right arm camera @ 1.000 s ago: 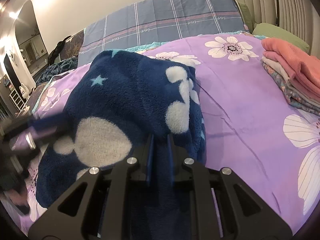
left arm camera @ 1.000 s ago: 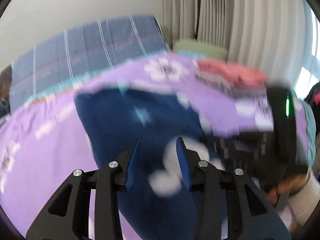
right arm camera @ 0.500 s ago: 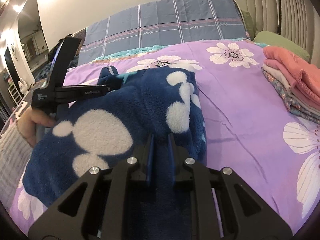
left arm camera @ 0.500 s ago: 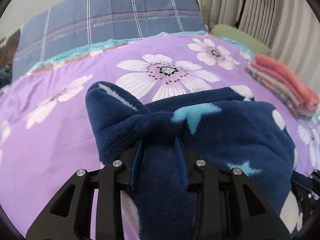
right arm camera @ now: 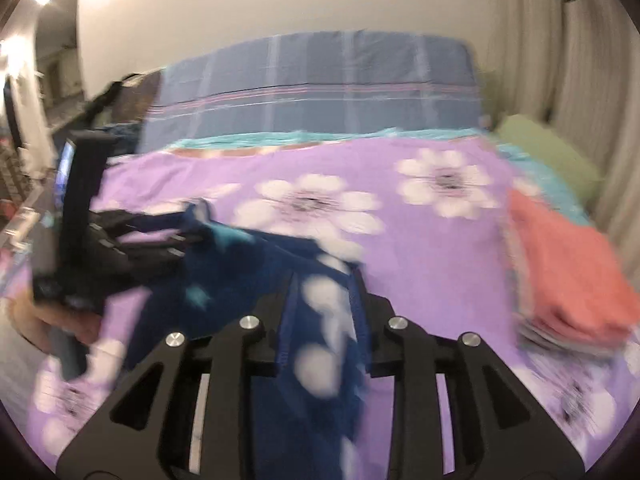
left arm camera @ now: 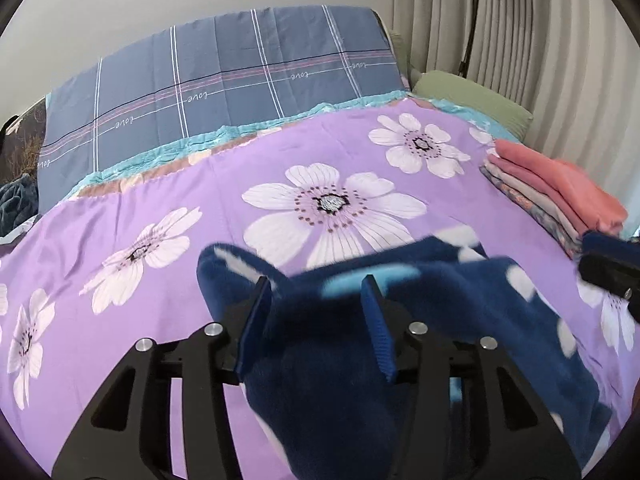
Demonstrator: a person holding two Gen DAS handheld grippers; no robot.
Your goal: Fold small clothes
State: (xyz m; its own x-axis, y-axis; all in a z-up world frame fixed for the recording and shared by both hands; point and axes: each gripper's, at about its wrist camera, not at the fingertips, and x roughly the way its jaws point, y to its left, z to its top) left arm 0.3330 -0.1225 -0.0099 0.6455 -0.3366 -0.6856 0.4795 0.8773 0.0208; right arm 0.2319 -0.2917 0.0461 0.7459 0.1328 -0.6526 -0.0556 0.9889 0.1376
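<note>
A navy fleece garment with white spots and pale blue stars (left arm camera: 420, 340) lies on the purple flowered bedspread (left arm camera: 160, 200). My left gripper (left arm camera: 316, 320) has its jaws apart with the fleece lying between them, not pinched. In the blurred right wrist view the same garment (right arm camera: 240, 280) runs between the blue pads of my right gripper (right arm camera: 324, 316), whose jaws stand apart. The left gripper (right arm camera: 192, 236) shows there at the left, at the garment's far edge. The right gripper's body shows at the right edge of the left wrist view.
A stack of folded clothes with a coral piece on top (left arm camera: 560, 196) sits at the right side of the bed, also in the right wrist view (right arm camera: 568, 264). A blue plaid pillow (left arm camera: 224, 80) and a green pillow (left arm camera: 472, 96) lie at the head. Curtains hang at the right.
Both grippers have opened from their grip on the fleece. The garment now lies lower and flatter on the bed. The right wrist view has swung and blurred.
</note>
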